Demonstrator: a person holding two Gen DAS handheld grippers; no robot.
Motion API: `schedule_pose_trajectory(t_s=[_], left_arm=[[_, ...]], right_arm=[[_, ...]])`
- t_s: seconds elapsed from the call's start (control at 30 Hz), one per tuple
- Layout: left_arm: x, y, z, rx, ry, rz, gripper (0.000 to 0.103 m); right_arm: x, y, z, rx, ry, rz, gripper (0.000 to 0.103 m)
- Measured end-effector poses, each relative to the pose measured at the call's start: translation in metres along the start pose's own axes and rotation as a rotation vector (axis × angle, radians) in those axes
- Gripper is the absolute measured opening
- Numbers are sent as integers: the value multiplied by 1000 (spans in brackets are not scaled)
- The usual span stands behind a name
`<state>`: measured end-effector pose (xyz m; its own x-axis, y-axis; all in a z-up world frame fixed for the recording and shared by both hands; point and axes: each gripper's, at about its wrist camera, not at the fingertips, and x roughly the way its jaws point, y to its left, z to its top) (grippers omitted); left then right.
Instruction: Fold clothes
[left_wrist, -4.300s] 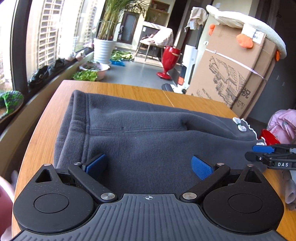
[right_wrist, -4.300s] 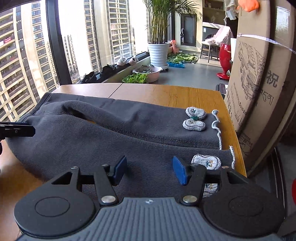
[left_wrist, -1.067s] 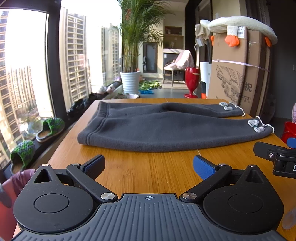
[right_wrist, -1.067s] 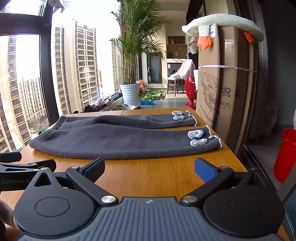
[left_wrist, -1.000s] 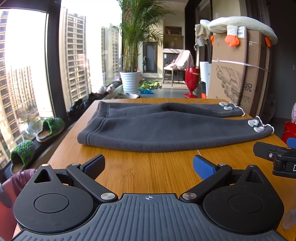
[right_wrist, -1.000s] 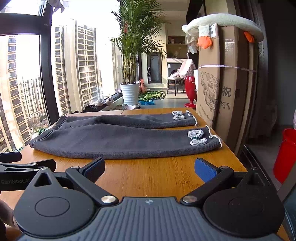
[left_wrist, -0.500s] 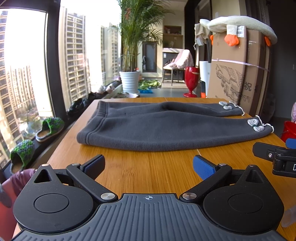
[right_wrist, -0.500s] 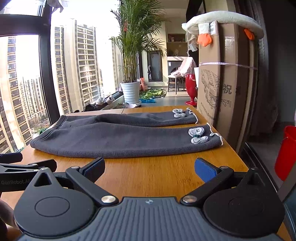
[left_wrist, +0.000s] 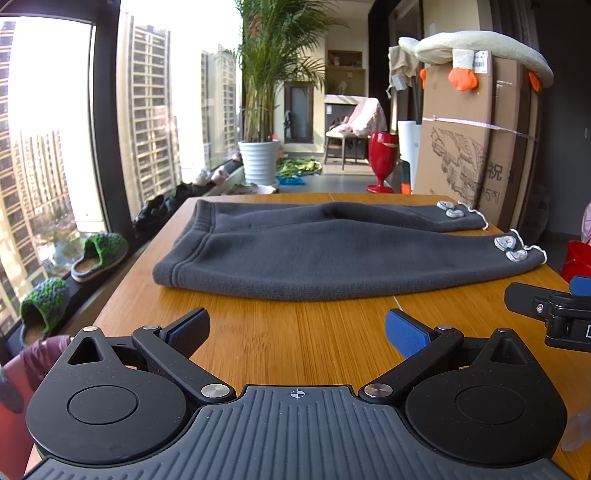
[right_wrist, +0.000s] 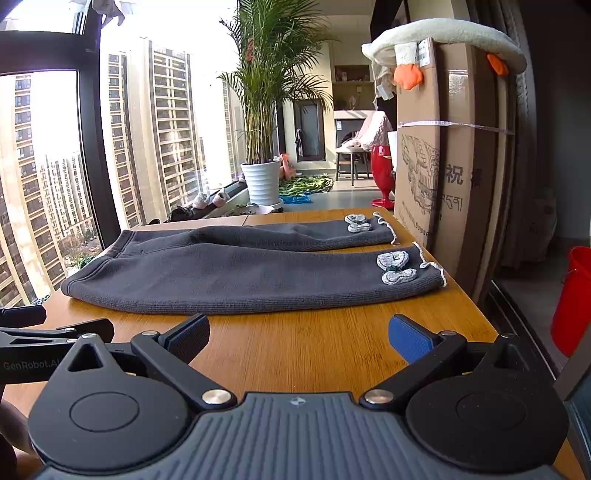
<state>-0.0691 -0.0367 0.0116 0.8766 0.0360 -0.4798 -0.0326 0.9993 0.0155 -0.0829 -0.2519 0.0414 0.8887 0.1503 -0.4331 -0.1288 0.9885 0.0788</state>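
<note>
With both grippers drawn back from the trousers (left_wrist: 332, 254), left gripper (left_wrist: 295, 328) and right gripper (right_wrist: 297, 330) gape empty; folding seemingly not begun.

Before me is the wooden counter (left_wrist: 303, 332), filling the middle and lower part of the frame. Directly on it lie grey trousers (left_wrist: 332, 258), spread flat across the middle, waistband at the left, both leg ends at the right, near the counter's right edge.
</note>
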Motion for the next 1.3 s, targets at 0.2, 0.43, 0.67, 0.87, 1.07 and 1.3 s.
schedule_pose_trajectory(t_s=[0.2,0.43,0.67,0.87,1.07,1.3], left_arm=[[0,3,0,-2,1,-3,103],[1,2,-1,-2,3,-3,103],[2,3,-1,0,6,-4,103],[2,3,-1,0,7,-4,103],[3,3,-1,0,8,-4,103],[4,4,-1,-2,14,-8,103]], right_arm=[[1,-1,0,8,6,5,103],[2,-1,-1,11,10,9,103],[3,-2,-1,21,17,14,103],[3,-2,-1,24,18,16,103],[4,-3,-2,30,24,17,103],[4,-3,-2,30,24,17,103]])
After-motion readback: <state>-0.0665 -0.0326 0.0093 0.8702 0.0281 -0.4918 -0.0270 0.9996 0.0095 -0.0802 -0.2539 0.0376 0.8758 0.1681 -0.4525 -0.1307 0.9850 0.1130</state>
